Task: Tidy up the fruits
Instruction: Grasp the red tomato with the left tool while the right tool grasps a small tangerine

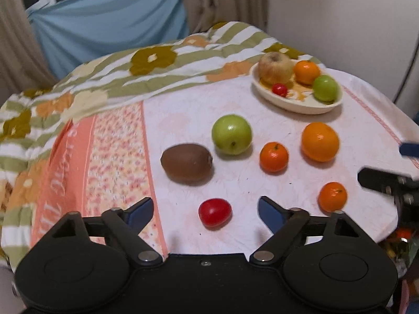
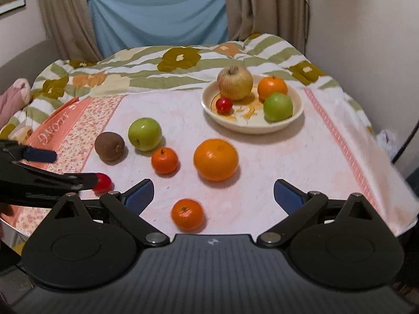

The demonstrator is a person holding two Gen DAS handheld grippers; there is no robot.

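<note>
Glossy red, small and oval: cherry tomato [image 1: 215,212] low centre in the left wrist view, sitting on the pale cloth-covered bench [image 1: 183,120] right between the spread jaws of the left hand-held gripper [image 1: 205,209], untouched. Right hand-held gripper [image 2: 213,193] also wide apart, holding nothing, small tangerine [image 2: 187,214] just below its gap. Cream dish [image 2: 297,116] upper right, already loaded with fruit.

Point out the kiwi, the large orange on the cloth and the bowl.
kiwi [image 1: 186,162], left wrist view, middle of its brown skin.
large orange [image 2: 215,159], right wrist view, its centre.
bowl [image 2: 251,128], right wrist view, near outer wall.
</note>
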